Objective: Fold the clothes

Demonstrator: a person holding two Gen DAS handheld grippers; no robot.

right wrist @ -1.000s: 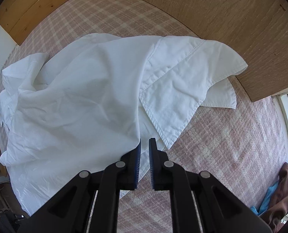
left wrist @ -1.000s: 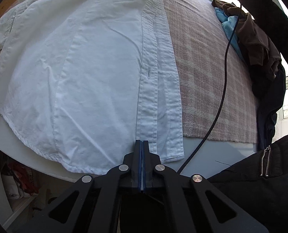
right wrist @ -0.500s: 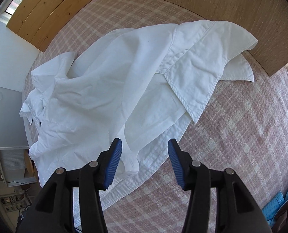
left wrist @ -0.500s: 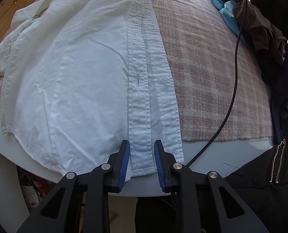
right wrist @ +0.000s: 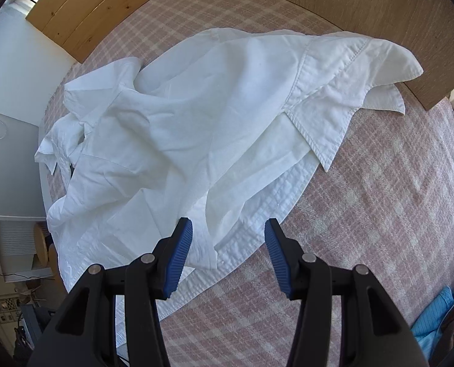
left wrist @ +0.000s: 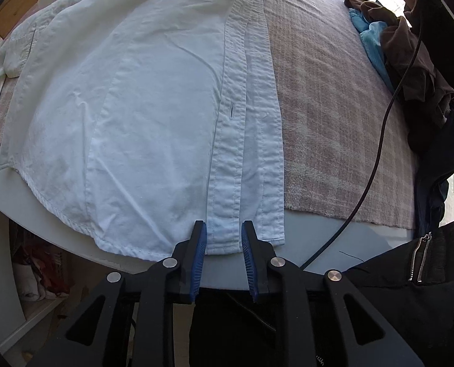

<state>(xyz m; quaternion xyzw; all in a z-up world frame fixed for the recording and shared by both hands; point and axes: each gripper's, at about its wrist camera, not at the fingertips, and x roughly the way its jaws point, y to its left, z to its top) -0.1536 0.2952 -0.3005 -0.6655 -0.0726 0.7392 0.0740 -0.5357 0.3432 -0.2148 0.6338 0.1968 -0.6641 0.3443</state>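
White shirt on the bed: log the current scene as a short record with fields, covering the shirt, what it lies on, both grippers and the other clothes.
garment: white shirt, spread out, button strip facing up
collar: collar at the end near the wooden board
surface: pink checked blanket
hem: hangs past the blanket edge
left gripper: left gripper open, at the hem by the button strip
right gripper: right gripper open, over the shirt front edge
other clothes: pile of clothes, brown and blue

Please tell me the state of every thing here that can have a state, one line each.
white shirt: spread flat, not folded, hem over the table edge
collar: rumpled, points splayed
left tool: open, holding nothing
right tool: open wide, holding nothing
clothes pile: heaped, unfolded
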